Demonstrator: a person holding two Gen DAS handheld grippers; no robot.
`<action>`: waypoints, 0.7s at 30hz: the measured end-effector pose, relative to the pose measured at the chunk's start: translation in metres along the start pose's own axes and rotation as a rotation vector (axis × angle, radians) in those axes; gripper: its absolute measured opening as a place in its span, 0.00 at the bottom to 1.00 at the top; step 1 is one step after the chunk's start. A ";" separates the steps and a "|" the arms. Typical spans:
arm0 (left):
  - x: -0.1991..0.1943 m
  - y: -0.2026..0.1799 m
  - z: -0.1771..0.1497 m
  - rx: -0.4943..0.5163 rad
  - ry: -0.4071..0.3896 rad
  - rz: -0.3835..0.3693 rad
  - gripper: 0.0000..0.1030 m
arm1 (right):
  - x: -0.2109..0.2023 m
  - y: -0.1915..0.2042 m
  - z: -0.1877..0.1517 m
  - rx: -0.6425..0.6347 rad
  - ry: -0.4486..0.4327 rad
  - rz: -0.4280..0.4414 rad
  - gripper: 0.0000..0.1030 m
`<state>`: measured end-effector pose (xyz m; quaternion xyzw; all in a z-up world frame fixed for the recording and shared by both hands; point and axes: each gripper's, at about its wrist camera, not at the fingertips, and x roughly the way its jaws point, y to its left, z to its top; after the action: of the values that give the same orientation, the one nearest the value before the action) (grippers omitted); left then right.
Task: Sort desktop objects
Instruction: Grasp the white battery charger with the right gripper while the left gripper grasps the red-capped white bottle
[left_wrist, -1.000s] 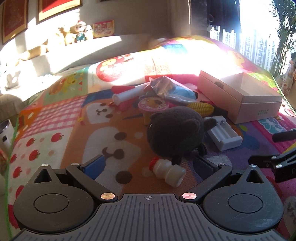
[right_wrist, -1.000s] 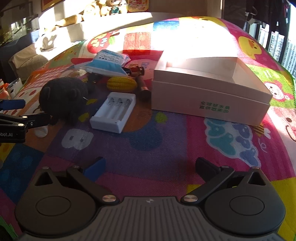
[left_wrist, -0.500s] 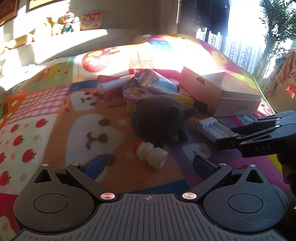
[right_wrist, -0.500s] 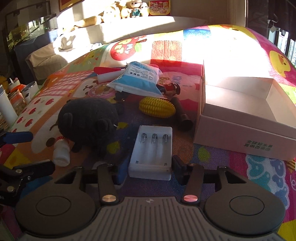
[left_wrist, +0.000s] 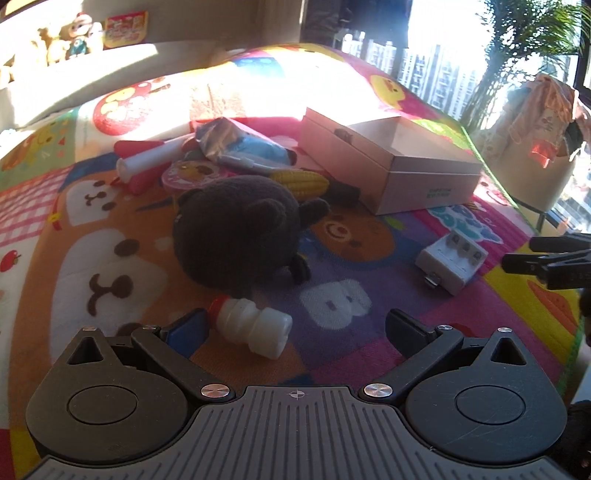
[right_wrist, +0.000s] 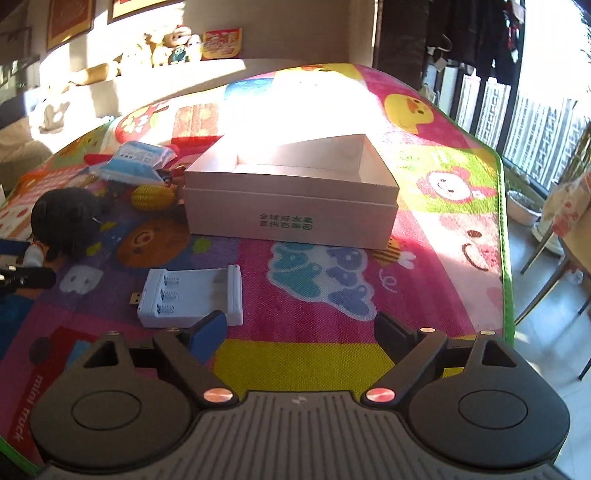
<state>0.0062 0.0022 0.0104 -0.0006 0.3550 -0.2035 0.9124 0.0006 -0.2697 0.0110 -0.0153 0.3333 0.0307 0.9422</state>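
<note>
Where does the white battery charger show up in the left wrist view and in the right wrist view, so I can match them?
Left wrist: the battery charger lies right of centre on the mat, right of the black plush toy.
Right wrist: the charger lies lower left, just beyond the right gripper, which is open.
Shared landmark: the open cardboard box, beyond the charger in both.

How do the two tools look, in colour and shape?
Both the left tool and the right tool have a black body with two round discs, a grey ribbed centre plate and copper-coloured screws. On each, one finger has a blue pad, the other is black.
</note>
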 end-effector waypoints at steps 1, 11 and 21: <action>-0.004 -0.008 -0.003 0.007 0.005 -0.048 1.00 | 0.001 -0.003 -0.002 0.013 0.005 0.001 0.90; -0.006 -0.030 -0.017 0.034 0.005 0.082 1.00 | 0.015 0.001 -0.016 0.028 0.047 0.015 1.00; 0.005 -0.038 -0.007 0.033 -0.029 0.156 0.65 | 0.006 0.021 -0.011 -0.061 -0.005 0.083 1.00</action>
<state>-0.0095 -0.0337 0.0078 0.0391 0.3376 -0.1374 0.9304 -0.0035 -0.2486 -0.0018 -0.0299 0.3302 0.0800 0.9400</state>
